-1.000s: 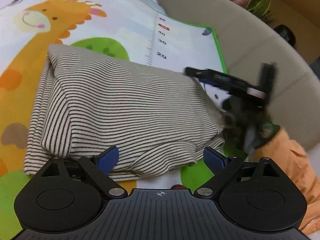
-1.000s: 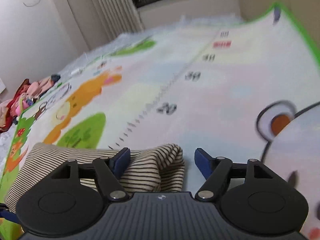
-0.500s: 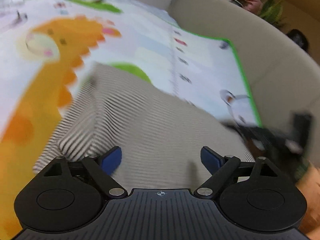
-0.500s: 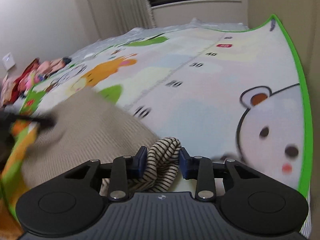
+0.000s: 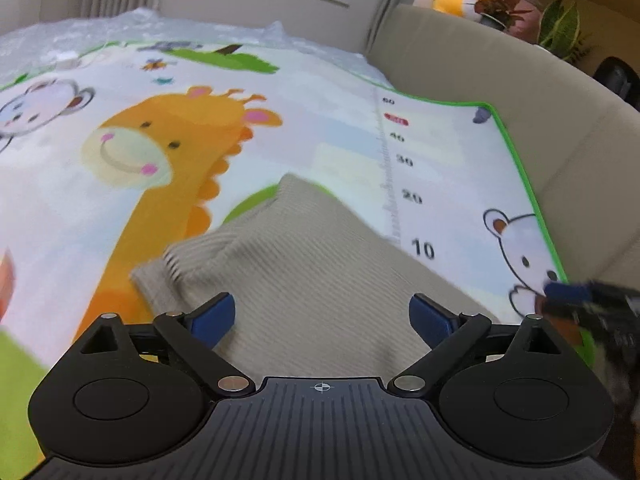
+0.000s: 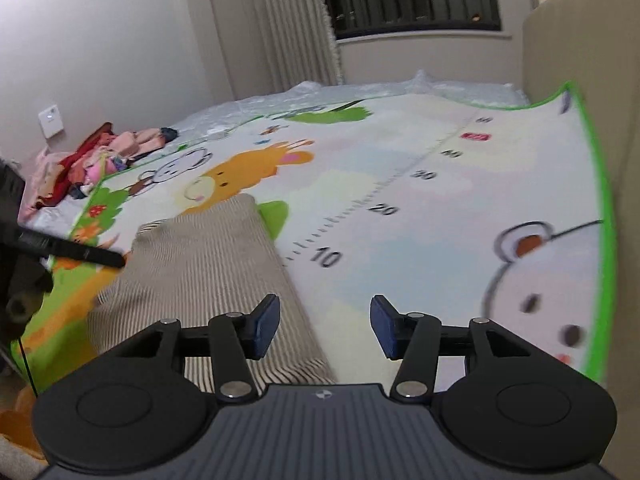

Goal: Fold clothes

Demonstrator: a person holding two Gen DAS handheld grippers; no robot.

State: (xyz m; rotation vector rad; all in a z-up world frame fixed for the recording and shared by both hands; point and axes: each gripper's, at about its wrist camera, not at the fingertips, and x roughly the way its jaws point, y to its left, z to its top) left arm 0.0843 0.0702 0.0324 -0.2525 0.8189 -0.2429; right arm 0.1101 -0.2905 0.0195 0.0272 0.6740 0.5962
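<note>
Garment: folded beige-and-dark striped knit top (image 5: pixel 304 280) lying lower centre on cartoon giraffe play mat (image 5: pixel 320 128), blurred
Left gripper (image 5: pixel 322 316): blue pads spread wide, holding nothing
Right gripper (image 6: pixel 324 326): parted, apparently empty, beside the top's edge (image 6: pixel 208 264)

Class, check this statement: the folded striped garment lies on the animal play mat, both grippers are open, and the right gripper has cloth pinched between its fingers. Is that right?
Not quite. The right gripper holds nothing: the right wrist view shows its jaws apart with only play mat between them. The rest stands: the striped garment lies folded on the mat, and the left gripper is open too.
</note>
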